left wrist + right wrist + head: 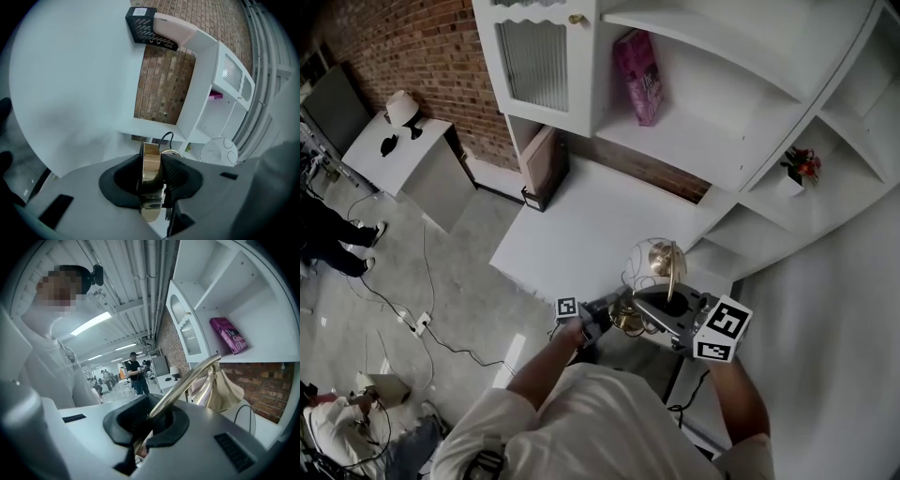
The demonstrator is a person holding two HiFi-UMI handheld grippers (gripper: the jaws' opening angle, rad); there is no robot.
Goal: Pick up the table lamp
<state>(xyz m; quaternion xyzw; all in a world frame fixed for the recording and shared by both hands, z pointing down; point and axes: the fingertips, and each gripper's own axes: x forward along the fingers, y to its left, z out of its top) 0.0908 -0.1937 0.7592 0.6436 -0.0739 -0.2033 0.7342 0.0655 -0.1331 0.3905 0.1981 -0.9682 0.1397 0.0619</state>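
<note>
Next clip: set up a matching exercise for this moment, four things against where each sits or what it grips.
Things:
1. left gripper
2. right gripper
3. pink book
4. white-shaded lamp

Places or states:
A. on the cabinet shelf
B. shut on the gold lamp's curved arm
C. on the far side table
D. shut on the gold lamp's round base

Pairs: 1-D, 2-B, 3-A, 4-C.
</note>
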